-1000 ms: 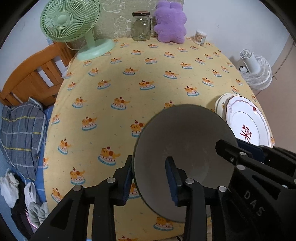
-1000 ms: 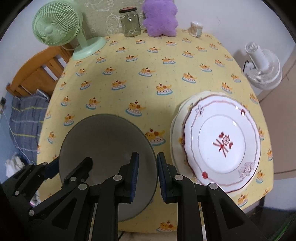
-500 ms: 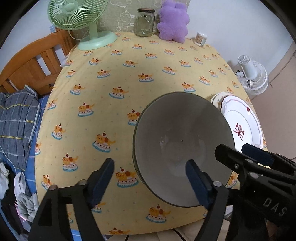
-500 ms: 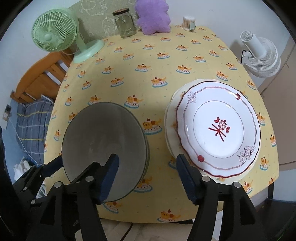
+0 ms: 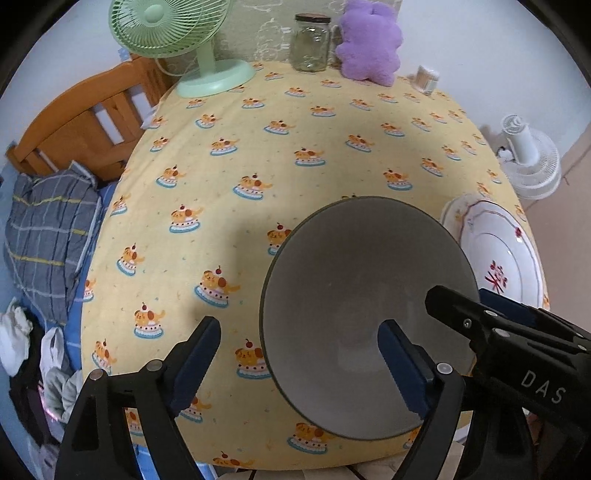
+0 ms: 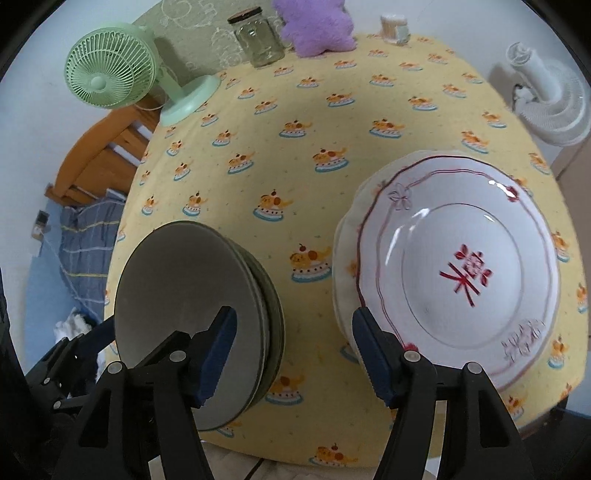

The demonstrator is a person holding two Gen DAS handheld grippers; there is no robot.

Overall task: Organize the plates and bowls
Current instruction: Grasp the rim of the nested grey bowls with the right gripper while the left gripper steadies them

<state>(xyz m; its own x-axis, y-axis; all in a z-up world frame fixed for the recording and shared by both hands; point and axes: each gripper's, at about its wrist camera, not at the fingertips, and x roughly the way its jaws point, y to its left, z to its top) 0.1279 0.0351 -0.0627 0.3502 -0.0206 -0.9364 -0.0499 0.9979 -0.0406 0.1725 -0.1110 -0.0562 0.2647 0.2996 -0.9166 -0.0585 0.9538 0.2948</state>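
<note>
Two grippers, left gripper and right gripper, spread wide; matte grey bowls nested; glossy scalloped plates stacked.

Home bedroom: wooden bed frame, plush toy.

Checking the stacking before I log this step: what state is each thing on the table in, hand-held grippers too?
Grey bowls: nested in a stack, released.
White plates: stacked, red-patterned one on top.
Left hand-held gripper: open, holding nothing.
Right hand-held gripper: open, holding nothing.
Glass jar: upright, lid on.
Green fan: upright.
</note>
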